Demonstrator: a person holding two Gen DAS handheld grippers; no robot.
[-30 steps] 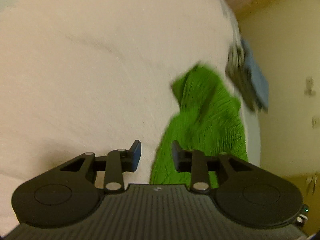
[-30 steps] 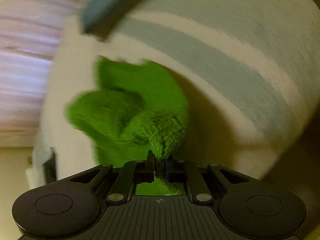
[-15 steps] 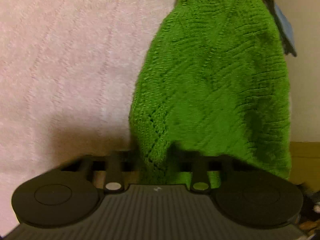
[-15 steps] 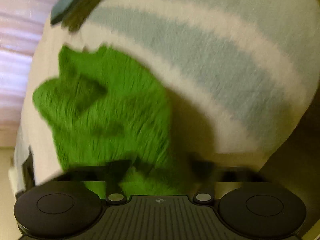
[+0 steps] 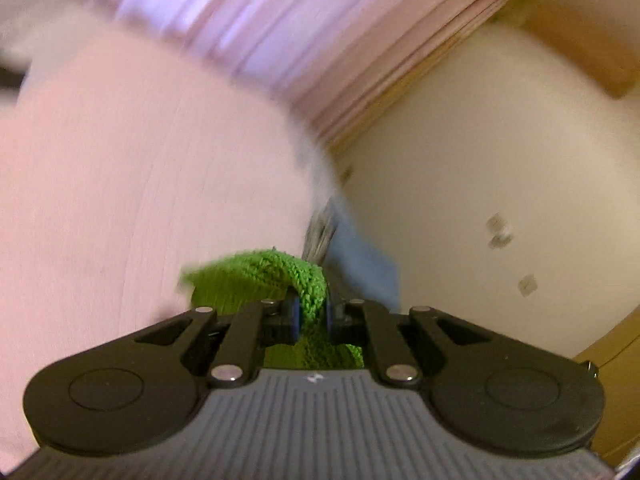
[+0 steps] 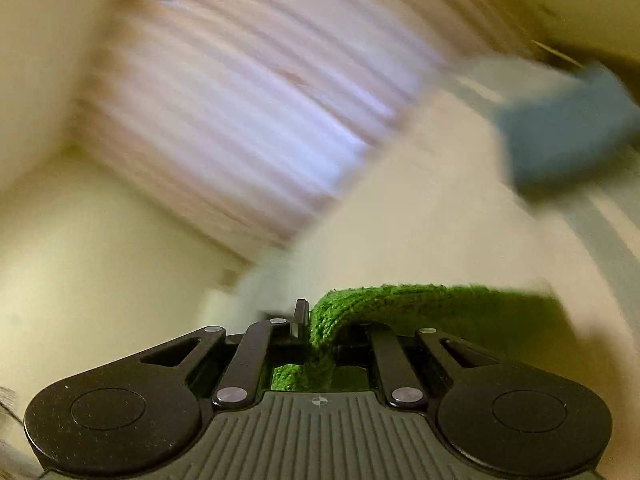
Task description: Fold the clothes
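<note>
A green knitted garment (image 5: 276,270) is pinched between the fingers of my left gripper (image 5: 311,316), which is shut on its edge; the knit arches up and left from the jaws. My right gripper (image 6: 320,330) is shut on another edge of the same green garment (image 6: 420,300), which stretches away to the right. Both grippers are lifted above the bed, and most of the garment hangs out of sight below them. Both views are motion-blurred.
A pale pink bed cover (image 5: 132,184) fills the left of the left wrist view. A folded blue cloth (image 5: 360,256) lies at the bed's edge and shows in the right wrist view (image 6: 560,136). Pink curtains (image 6: 248,120) and cream walls (image 5: 500,184) are behind.
My left gripper went from open to shut on the green garment. Both grippers rose and tilted up from the bed, so curtains and walls now fill the views.
</note>
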